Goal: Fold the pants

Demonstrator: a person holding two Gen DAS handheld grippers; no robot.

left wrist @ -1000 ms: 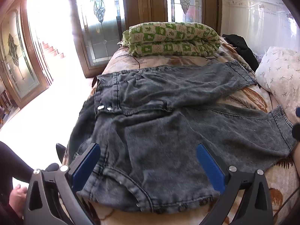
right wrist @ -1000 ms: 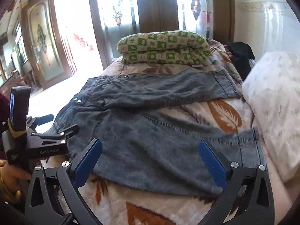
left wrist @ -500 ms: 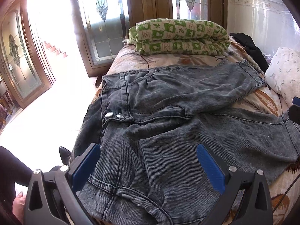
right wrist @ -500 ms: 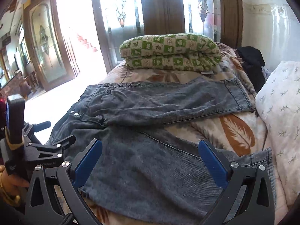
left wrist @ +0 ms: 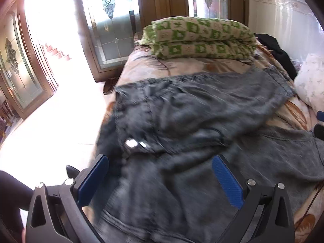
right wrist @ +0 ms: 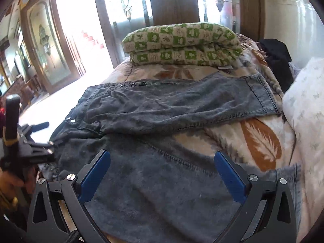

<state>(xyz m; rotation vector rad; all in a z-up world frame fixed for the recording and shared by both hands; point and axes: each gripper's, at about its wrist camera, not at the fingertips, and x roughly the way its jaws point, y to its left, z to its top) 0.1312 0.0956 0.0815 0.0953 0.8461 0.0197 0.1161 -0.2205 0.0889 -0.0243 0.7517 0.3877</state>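
Pants: dark grey denim pants [left wrist: 202, 121] lie spread on the bed [right wrist: 261, 141], waistband at the left edge, two legs running right; the far leg [right wrist: 182, 105] lies flat, its hem near the white pillow [right wrist: 303, 109]; the near leg [right wrist: 162, 186] runs under the right gripper.
Left gripper: the left gripper [left wrist: 160, 178] hovers over the waist end of the pants, its blue-padded fingers [left wrist: 226, 184] spread wide with nothing between them; whether they touch the cloth cannot be told.
Right gripper: the right gripper [right wrist: 162, 174] hangs over the near leg, fingers [right wrist: 230, 176] wide apart and holding nothing.
Far end: a folded green-checked blanket [right wrist: 182, 44] sits on the bed beyond the pants, apart from them.
Far right: a black garment [right wrist: 277, 60] lies beside the blanket.
Sharpness: the left wrist view is motion-blurred.
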